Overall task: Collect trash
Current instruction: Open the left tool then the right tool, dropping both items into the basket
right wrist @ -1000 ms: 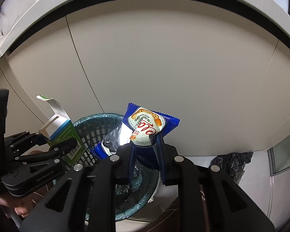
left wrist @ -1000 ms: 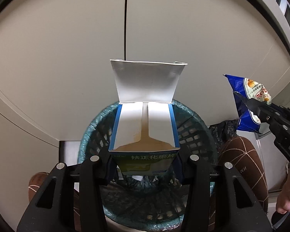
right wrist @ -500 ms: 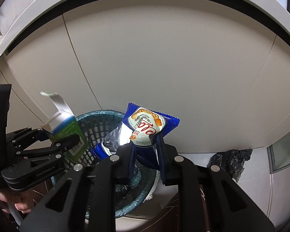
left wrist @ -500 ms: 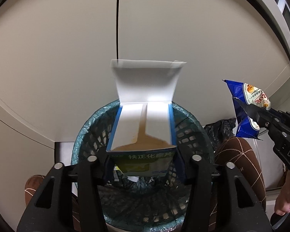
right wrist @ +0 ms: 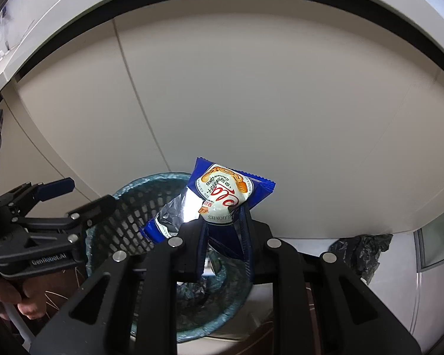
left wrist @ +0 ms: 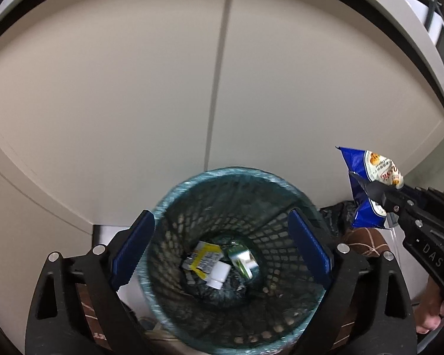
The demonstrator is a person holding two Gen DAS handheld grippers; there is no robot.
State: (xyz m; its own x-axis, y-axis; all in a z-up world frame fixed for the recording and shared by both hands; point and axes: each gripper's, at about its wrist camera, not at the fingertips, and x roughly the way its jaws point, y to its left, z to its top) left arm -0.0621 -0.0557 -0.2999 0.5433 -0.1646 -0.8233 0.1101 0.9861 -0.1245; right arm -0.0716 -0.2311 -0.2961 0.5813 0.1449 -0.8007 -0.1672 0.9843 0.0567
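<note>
A teal mesh waste basket (left wrist: 174, 195) with a dark liner stands below my left gripper (left wrist: 220, 245), which is open and empty right over its mouth. The green and white carton (left wrist: 242, 260) lies at the basket's bottom beside a yellow wrapper (left wrist: 205, 259) and a white bottle (left wrist: 219, 273). My right gripper (right wrist: 225, 230) is shut on a blue cookie packet (right wrist: 226, 190), held above the basket's right rim (right wrist: 151, 177). The packet also shows in the left wrist view (left wrist: 370, 183).
Beige cabinet doors (left wrist: 162, 88) rise behind the basket under a white counter edge (right wrist: 192, 3). A crumpled black plastic bag (right wrist: 361, 248) lies on the floor to the right. A brown patterned object (left wrist: 364, 239) sits beside the basket.
My left gripper has opened and let go of the carton, which has dropped into the basket. The right gripper still holds the cookie packet in about the same place.
</note>
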